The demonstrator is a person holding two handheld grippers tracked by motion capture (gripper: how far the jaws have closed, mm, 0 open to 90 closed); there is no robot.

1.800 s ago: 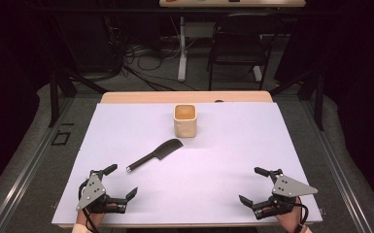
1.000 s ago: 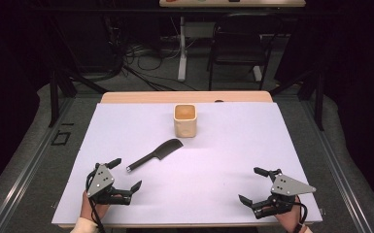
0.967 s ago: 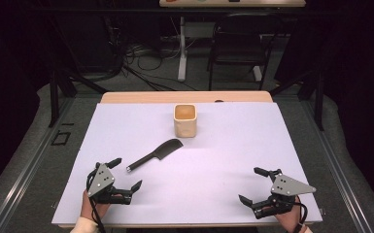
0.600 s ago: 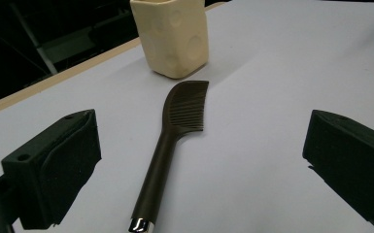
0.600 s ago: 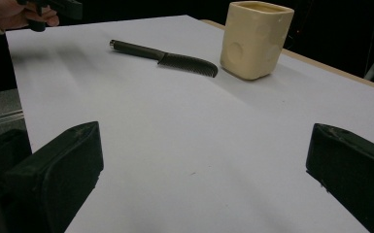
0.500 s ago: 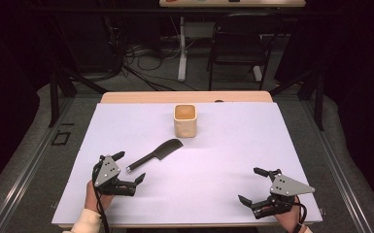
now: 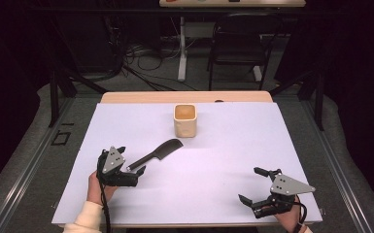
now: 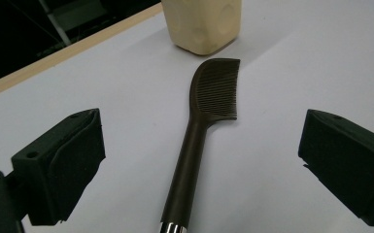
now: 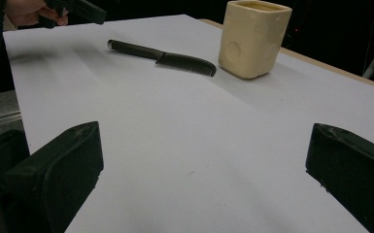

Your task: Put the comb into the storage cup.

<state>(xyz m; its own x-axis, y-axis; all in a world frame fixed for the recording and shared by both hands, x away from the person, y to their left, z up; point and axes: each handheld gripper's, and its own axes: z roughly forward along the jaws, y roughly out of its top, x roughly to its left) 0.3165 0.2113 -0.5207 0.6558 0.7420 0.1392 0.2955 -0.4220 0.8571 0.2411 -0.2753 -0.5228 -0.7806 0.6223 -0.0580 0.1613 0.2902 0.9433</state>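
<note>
Comb (image 7: 156,152) lay flat, teeth end toward the cup (image 7: 185,120), handle toward me. My left gripper (image 7: 131,160) stood wide around its handle tip.

Cream cup (image 7: 185,120) on white table cover (image 7: 252,141); chair (image 7: 236,48) behind.

A dark comb (image 7: 156,153) with a long handle is laid flat, diagonally, left of the table's (image 7: 223,160) centre.

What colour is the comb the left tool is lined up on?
Dark brown, nearly black, with a silver cap at the handle end; the comb shows best in the left gripper view.
</note>
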